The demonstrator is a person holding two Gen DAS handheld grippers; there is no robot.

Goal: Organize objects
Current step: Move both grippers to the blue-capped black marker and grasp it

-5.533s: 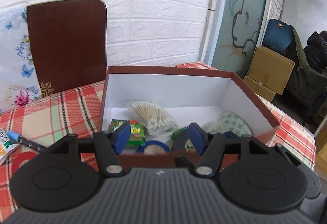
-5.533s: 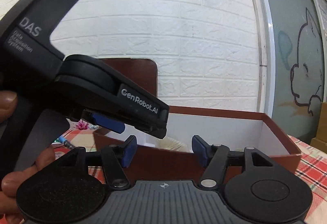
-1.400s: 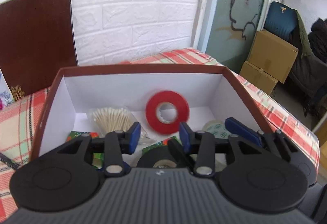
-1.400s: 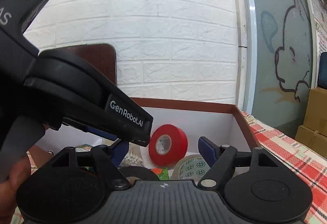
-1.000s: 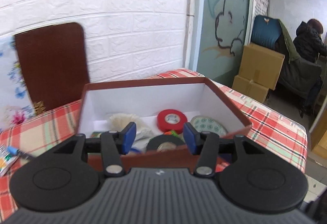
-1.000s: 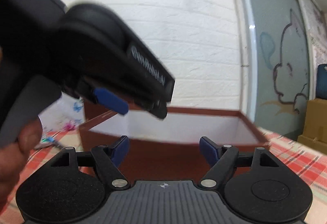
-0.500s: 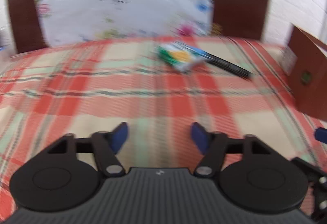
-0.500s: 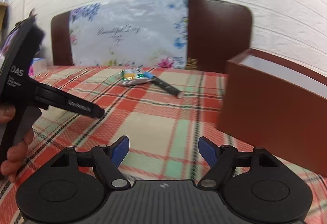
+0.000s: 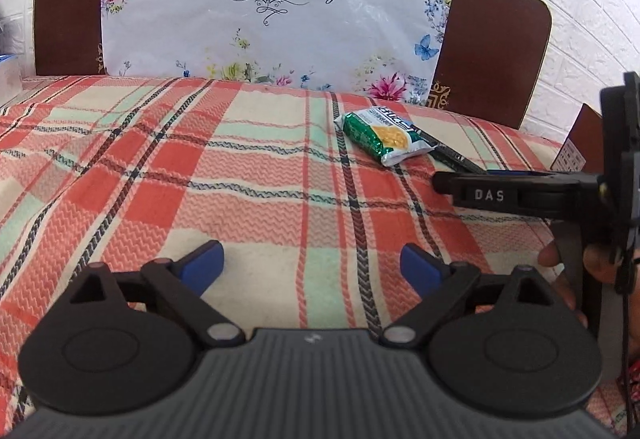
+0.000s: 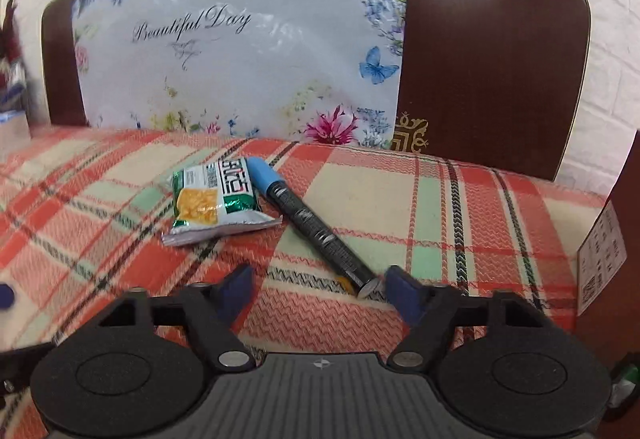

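The right tongs (image 10: 316, 289) are closing, still empty, with the marker's (image 10: 316, 229) near end just inside the right pad, so they could flick it against the snack packet (image 10: 216, 199) on the bench (image 10: 400, 199), while the left tongs (image 9: 312, 267) are opening, empty.

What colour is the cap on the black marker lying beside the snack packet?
Light blue cap on the black marker; clearest in the right wrist view.

Cursive black script reading "Beautiful Day" stands on the flowered white plastic sheet (image 9: 276, 11) behind the table, white capitals "DAS" stand on the side of the right gripper (image 9: 440, 183), and the print on the snack packet (image 10: 218, 199) is too small to read.
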